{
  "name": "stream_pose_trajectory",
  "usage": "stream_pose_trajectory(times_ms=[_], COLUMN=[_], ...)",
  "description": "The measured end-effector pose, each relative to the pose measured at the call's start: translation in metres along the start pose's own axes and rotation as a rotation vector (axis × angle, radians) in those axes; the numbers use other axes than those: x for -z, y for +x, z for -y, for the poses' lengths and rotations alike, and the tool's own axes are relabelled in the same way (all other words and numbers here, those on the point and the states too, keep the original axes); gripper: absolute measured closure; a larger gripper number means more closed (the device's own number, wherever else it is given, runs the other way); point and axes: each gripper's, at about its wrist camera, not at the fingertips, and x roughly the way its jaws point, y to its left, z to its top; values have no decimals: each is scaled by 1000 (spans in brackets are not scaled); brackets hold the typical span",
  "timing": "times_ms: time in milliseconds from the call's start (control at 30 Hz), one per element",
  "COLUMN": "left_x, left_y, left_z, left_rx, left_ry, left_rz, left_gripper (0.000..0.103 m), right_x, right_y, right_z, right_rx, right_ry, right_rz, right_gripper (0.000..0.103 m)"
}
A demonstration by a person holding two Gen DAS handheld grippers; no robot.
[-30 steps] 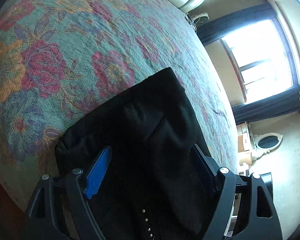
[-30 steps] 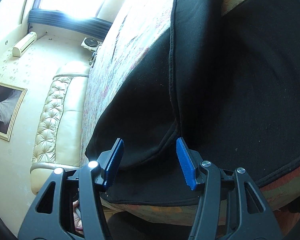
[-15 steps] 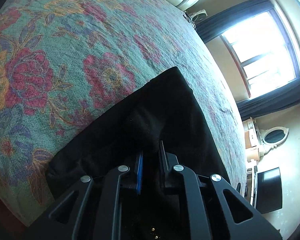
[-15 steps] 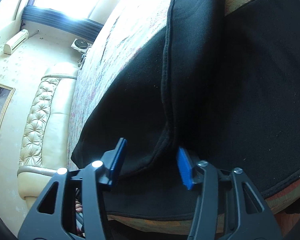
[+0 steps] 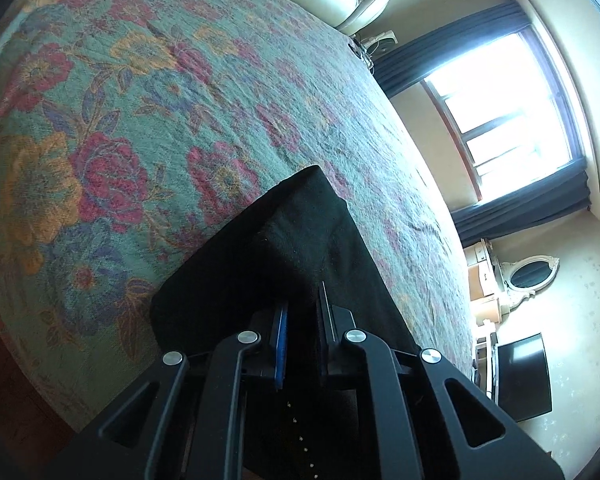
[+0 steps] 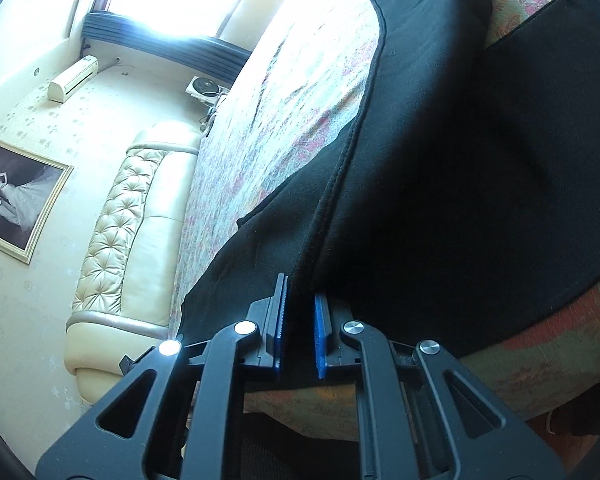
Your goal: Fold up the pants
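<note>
Black pants lie on a bed with a floral cover. In the left wrist view my left gripper is shut on a raised fold of the black cloth, lifted off the cover. In the right wrist view the pants spread across the bed's near edge, with a seam running up the middle. My right gripper is shut on a pinch of the cloth at that seam. The far end of the pants is raised.
A cream tufted headboard stands at the bed's end. A bright window with dark curtains is on the far wall. A dresser with an oval mirror and a dark screen stand beside the bed.
Both grippers have shut on the black cloth; a second ago both were open around it. The left gripper has lifted its fold off the bed cover.
</note>
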Motion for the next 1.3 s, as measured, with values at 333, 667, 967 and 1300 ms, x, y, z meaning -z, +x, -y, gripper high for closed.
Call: stream_pose_trajectory(times_ms=[333,667,967,1300], left_x=[22,19,44,136], left_y=[-3,-48,-11,89], left_z=[-40,-3,62,138], left_rx=[-80,-215,-40,109], left_ry=[-4,295,378,415], left_rz=[-78,106,-18,-326], left_gripper=[90,72,53,29], right_x=[40,-24,-198,-243], right_y=[3,-46,-163,-155], right_z=[50,15,102,195], right_rx=[58,118,569,594], right_ry=[60,6,31,-139], right_rz=[-96,72,390,69], right_gripper=[92,58,33,62])
